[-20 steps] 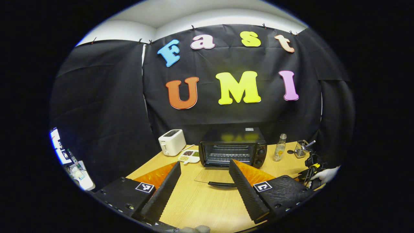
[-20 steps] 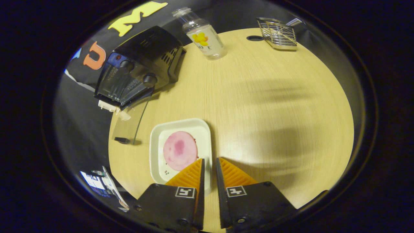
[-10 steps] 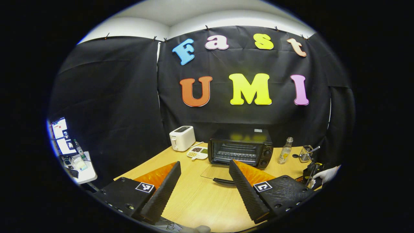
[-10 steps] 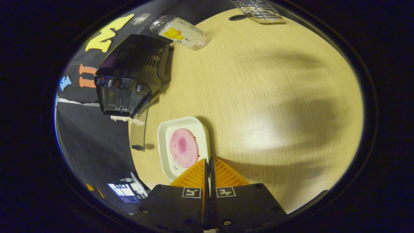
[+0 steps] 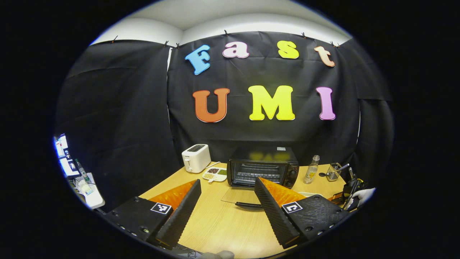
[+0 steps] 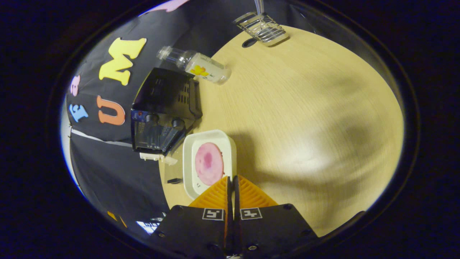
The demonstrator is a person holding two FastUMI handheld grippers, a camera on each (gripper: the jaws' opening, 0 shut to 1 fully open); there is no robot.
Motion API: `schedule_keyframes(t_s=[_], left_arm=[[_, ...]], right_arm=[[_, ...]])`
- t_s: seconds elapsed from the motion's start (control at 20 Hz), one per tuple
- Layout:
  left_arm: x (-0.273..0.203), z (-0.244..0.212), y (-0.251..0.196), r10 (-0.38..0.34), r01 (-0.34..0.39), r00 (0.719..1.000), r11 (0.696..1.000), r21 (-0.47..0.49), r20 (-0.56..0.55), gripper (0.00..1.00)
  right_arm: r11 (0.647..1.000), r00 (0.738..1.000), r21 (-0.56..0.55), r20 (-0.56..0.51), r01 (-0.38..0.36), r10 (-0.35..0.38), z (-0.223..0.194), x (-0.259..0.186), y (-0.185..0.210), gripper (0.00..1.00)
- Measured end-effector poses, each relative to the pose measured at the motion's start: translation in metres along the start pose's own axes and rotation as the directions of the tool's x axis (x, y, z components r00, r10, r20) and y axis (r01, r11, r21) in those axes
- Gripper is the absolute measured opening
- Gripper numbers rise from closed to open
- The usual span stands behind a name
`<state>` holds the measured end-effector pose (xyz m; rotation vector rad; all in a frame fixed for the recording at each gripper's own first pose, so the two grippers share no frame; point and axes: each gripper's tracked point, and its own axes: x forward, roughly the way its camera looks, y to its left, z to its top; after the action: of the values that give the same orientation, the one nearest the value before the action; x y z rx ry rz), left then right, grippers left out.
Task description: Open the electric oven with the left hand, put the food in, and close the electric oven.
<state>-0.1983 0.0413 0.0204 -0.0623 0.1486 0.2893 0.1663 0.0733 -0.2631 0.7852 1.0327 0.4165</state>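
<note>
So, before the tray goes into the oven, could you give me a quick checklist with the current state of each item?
1. Oven door lying fully open: ok.
2. Right gripper shut on the white tray rim: ok.
3. Food lying flat on the tray: ok.
4. Left gripper open and back from the door: ok.
5. Oven rack bare: cannot tell.
6. Bottle standing beside the oven, off the tray's path: ok.

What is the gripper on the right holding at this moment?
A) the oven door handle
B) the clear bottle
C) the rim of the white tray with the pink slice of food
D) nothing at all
C: in the right gripper view, the right gripper is shut on the near rim of the white tray that carries the pink slice.
</note>
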Motion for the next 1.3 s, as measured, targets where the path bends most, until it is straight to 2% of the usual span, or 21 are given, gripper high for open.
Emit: schedule_keyframes(t_s=[0.1,0.25,0.3,0.35,0.6,0.7,0.75,0.95,1.0,1.15,1.2,1.3], left_arm=[[0.002,-0.001,0.014,-0.033,0.033,0.999,0.999,0.011,0.005,0.96],[0.006,-0.004,0.037,-0.084,0.084,0.996,0.996,0.029,-0.004,0.96],[0.006,-0.006,0.047,-0.097,0.097,0.995,0.995,0.038,-0.01,0.95],[0.006,-0.007,0.056,-0.112,0.113,0.994,0.993,0.045,-0.009,0.96],[0.006,-0.012,0.091,-0.181,0.182,0.983,0.981,0.064,-0.017,0.96],[0.004,-0.014,0.104,-0.188,0.189,0.982,0.981,0.052,-0.025,0.96],[0.003,-0.012,0.11,-0.188,0.189,0.982,0.981,0.046,-0.021,0.96],[0.005,-0.016,0.129,-0.17,0.172,0.985,0.984,0.038,-0.035,0.96],[0.007,-0.016,0.132,-0.164,0.165,0.986,0.985,0.04,-0.037,0.96],[0.011,-0.017,0.144,-0.134,0.136,0.99,0.99,0.045,-0.044,0.96],[0.013,-0.017,0.146,-0.127,0.129,0.991,0.991,0.044,-0.046,0.96],[0.018,-0.018,0.153,-0.102,0.104,0.993,0.993,0.048,-0.054,0.96]], right_arm=[[1.0,0.998,0.023,0.057,-0.016,0.014,-0.008,-0.012,0.016,0.0],[0.997,0.989,0.063,0.143,-0.032,0.023,-0.027,-0.02,0.047,0.04],[0.996,0.985,0.077,0.169,-0.04,0.027,-0.038,-0.02,0.059,0.0],[0.996,0.981,0.082,0.191,-0.047,0.03,-0.048,-0.017,0.07,0.04],[0.986,0.957,0.154,0.291,-0.058,0.011,-0.103,0.023,0.126,0.0],[0.981,0.955,0.183,0.298,-0.059,0.002,-0.123,0.045,0.146,0.04],[0.978,0.956,0.199,0.294,-0.063,0.001,-0.131,0.057,0.156,0.0],[0.971,0.962,0.231,0.273,-0.066,0.0,-0.15,0.099,0.188,0.0],[0.971,0.964,0.23,0.267,-0.065,0.002,-0.152,0.11,0.196,0.04],[0.974,0.97,0.218,0.245,-0.064,0.009,-0.15,0.138,0.216,0.04],[0.974,0.97,0.215,0.243,-0.066,0.012,-0.146,0.147,0.222,0.0],[0.974,0.97,0.216,0.244,-0.064,0.01,-0.134,0.159,0.227,0.04]])
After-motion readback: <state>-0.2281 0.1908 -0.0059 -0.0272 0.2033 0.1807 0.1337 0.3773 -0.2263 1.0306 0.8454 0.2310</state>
